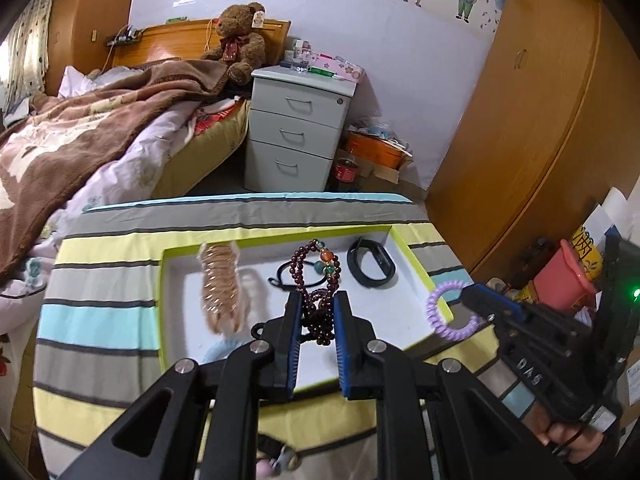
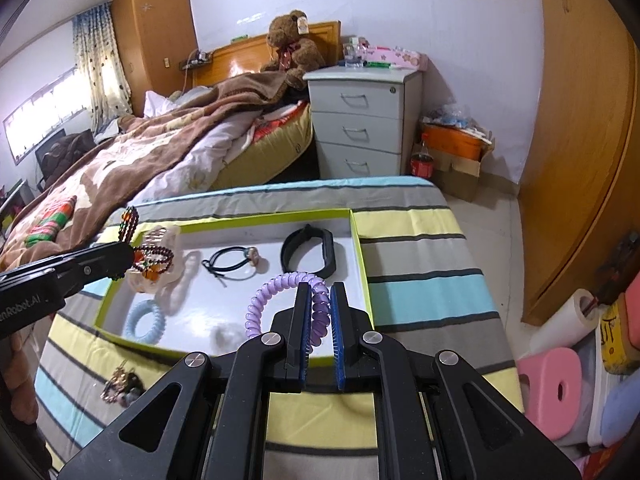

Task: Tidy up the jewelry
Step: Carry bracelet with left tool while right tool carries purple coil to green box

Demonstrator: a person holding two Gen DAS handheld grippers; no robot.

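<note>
My left hand-held gripper (image 1: 317, 300) pinches the dark red bead bracelet (image 1: 320, 284), which hangs between the blue pads above the white tray (image 1: 412, 256). My right hand-held gripper (image 2: 320, 292) is pressed together on the purple spiral hair tie (image 2: 280, 300), held over the near right corner of the tray. Inside the tray lie a black band (image 2: 308, 250), a black hair tie (image 2: 232, 264), a blue spiral tie (image 2: 145, 320) and a pale comb clip (image 1: 220, 284). The tray rests on the striped cloth (image 2: 420, 256) of the desk. One more small ornament (image 2: 120, 388) lies on the cloth, outside the tray.
</note>
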